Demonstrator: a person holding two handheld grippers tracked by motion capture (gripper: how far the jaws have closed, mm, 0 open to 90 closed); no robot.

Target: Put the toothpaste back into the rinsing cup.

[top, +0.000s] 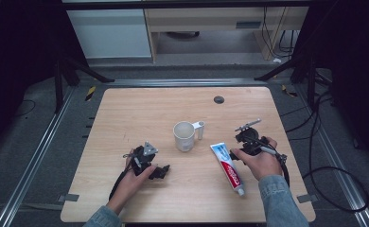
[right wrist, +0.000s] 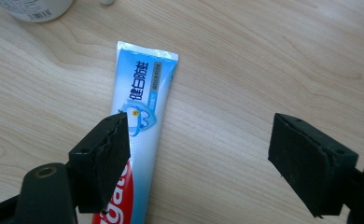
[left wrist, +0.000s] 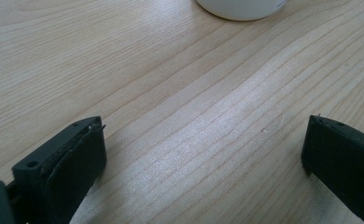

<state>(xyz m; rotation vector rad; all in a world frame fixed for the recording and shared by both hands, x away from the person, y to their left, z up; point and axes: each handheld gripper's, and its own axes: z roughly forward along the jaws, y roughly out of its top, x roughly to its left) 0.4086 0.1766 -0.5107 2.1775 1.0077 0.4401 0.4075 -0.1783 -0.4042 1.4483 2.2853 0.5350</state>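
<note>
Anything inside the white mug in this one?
From the high view, the white mug stands upright on the wooden table, and what shows of its inside looks empty. Its near wall hides part of the bottom, so something small lying there cannot be ruled out.

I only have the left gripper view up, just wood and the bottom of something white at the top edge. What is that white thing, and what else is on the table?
Observer: It's a white mug standing upright mid-table, handle toward the far right.
Operator: Anything else out there?
Observer: A toothpaste tube lies flat to the mug's right, cap end toward the person.
Operator: Where's the right gripper?
Observer: The right gripper is over the tube with jaws wide open; one jaw overlaps the tube, the other is over bare wood.
Operator: Is it gripping the tube?
Observer: No, the tube lies free on the table, nothing closed on it.
</note>
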